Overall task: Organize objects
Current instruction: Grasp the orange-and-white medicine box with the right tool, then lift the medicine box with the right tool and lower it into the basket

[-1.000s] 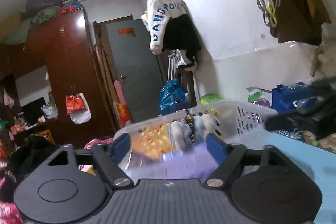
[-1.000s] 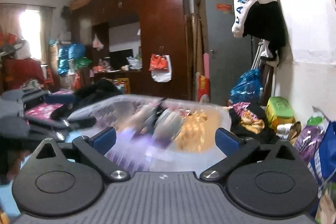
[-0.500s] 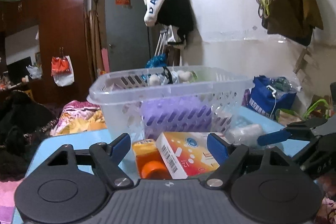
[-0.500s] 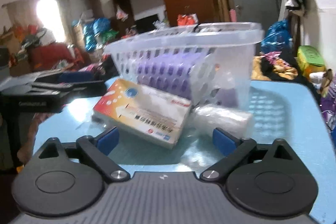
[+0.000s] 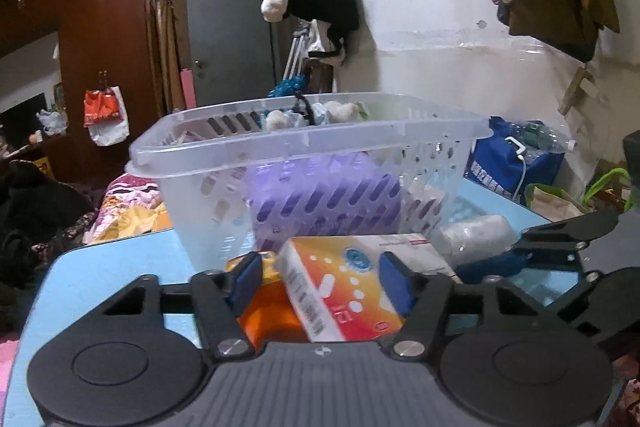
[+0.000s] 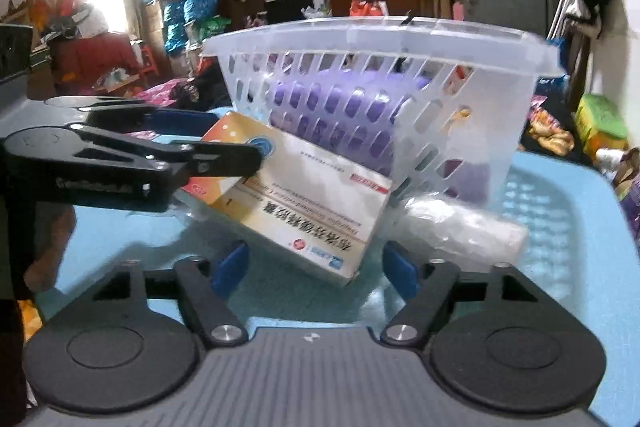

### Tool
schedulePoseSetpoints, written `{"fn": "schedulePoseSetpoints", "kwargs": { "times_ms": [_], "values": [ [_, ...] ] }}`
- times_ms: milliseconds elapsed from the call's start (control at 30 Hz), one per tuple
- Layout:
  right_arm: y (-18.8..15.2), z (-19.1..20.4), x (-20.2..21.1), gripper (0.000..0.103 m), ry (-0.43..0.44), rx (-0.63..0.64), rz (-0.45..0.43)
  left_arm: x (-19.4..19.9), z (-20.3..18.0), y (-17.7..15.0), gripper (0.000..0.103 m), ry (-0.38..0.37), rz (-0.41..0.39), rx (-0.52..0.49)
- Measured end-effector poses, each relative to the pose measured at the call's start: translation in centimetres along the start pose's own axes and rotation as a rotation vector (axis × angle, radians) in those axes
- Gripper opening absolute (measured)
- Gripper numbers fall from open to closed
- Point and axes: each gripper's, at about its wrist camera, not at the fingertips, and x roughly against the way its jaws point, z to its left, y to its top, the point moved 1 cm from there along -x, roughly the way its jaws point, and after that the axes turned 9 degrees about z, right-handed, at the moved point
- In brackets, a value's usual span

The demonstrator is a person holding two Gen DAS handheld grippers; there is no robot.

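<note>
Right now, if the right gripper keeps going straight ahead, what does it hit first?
Probably the medicine box, lying between the closing right gripper jaws, untouched. The basket stands behind it; depth is uncertain.

Basket (image 5: pixel 308 143) is clear/frosted plastic with slotted walls; purple item (image 5: pixel 324 199) inside shows through the slots. Medicine box (image 5: pixel 344 291) is white fading to orange/yellow/red, white dots and a blue round logo on one face, red stripe and dark print on the white face (image 6: pixel 308 203); bottle (image 5: pixel 268 315) next to it is orange. Table (image 6: pixel 560 211) is light blue, both grippers black with blue pads (image 5: pixel 246 277), wrapped roll (image 6: pixel 460 227) is translucent white.
</note>
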Motion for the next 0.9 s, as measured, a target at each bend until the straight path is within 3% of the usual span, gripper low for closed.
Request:
{"fn": "schedulePoseSetpoints", "kwargs": {
  "times_ms": [67,300,900],
  "values": [
    [-0.1,0.2,0.0,0.062,-0.021,0.004,0.0,0.1,-0.5,0.0,0.057,0.01,-0.004,-0.017],
    [-0.2,1.4,0.3,0.056,-0.084,0.049,-0.036,1.5,-0.9,-0.4,0.043,0.036,-0.074,-0.034],
    [-1.0,4.0,2.1,0.055,-0.227,0.149,-0.189,4.5,-2.1,-1.2,0.04,0.057,-0.214,-0.069]
  ]
}}
